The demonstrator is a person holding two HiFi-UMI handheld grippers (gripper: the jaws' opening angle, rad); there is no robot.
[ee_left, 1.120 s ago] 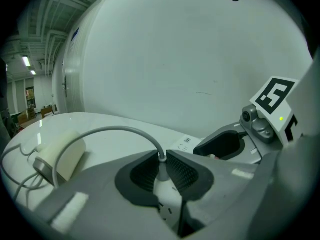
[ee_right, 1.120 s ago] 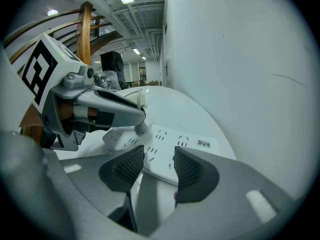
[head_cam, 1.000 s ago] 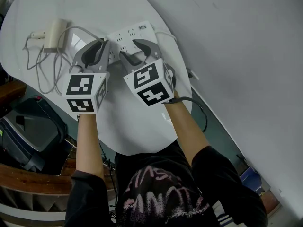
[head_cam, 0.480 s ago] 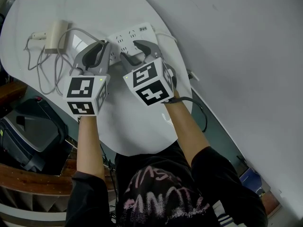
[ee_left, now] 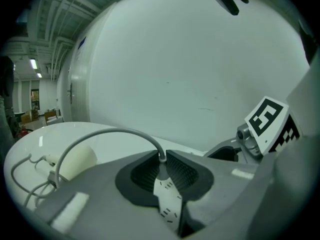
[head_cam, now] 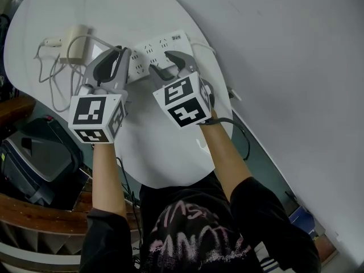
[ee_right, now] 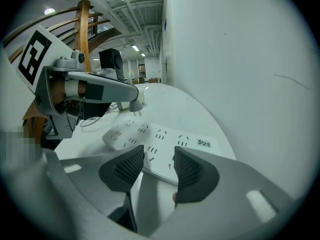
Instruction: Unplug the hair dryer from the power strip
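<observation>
Left gripper [ee_left: 162, 171] fingers clamped on the plug [ee_right: 134, 102], clear just above the power strip [ee_right: 160, 134], right gripper [ee_right: 159, 159] fingers part-open and empty at its edge; plug's light, rigid, so grip body, not floppy cord [ee_left: 100, 133].

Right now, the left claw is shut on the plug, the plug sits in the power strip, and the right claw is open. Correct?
Not fully. The plug is out of the power strip: the right gripper view shows its prongs bare above it. The left claw is shut on the plug and the right claw is open.
</observation>
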